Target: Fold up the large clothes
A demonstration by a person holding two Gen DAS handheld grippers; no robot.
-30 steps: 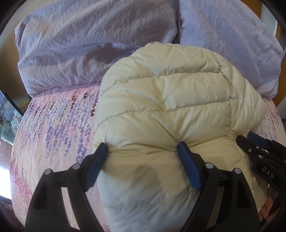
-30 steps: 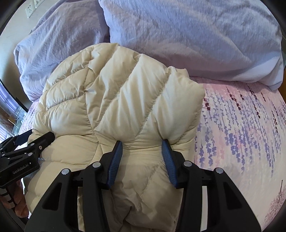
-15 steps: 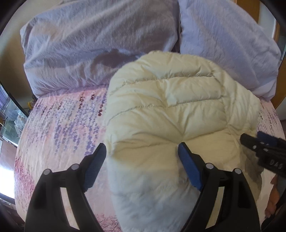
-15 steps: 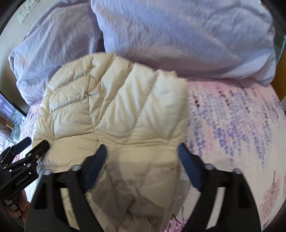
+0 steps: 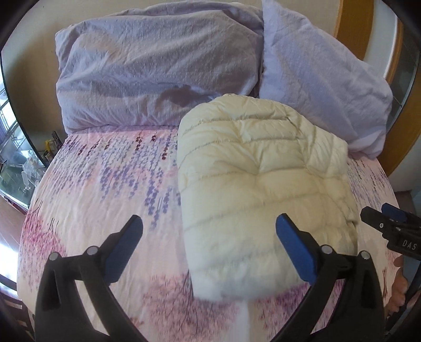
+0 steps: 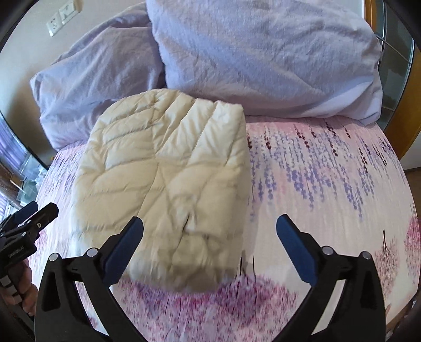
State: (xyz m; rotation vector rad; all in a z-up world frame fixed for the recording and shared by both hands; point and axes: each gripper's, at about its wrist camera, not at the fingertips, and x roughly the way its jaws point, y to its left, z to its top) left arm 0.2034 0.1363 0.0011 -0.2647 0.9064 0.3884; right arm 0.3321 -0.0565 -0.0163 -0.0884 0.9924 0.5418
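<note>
A cream quilted puffer jacket (image 5: 260, 189) lies folded into a thick rectangular bundle on the floral bed sheet (image 5: 105, 184), its far end against the pillows. It also shows in the right wrist view (image 6: 168, 179). My left gripper (image 5: 209, 250) is open and empty, held above and short of the bundle's near end. My right gripper (image 6: 209, 250) is open and empty, near the bundle's near right corner. The right gripper's tip shows in the left wrist view (image 5: 389, 226), and the left gripper's tip shows in the right wrist view (image 6: 31, 218).
Two lilac pillows (image 5: 158, 68) (image 6: 263, 52) lie across the head of the bed behind the jacket. A wall socket (image 6: 61, 19) is on the beige wall. A glass shelf with small items (image 5: 21, 168) stands at the bed's left side. A wooden frame (image 5: 350, 23) stands at the far right.
Both grippers let go of the jacket, opened wide and pulled back toward the foot of the bed. The bundle now lies flat on the sheet.
</note>
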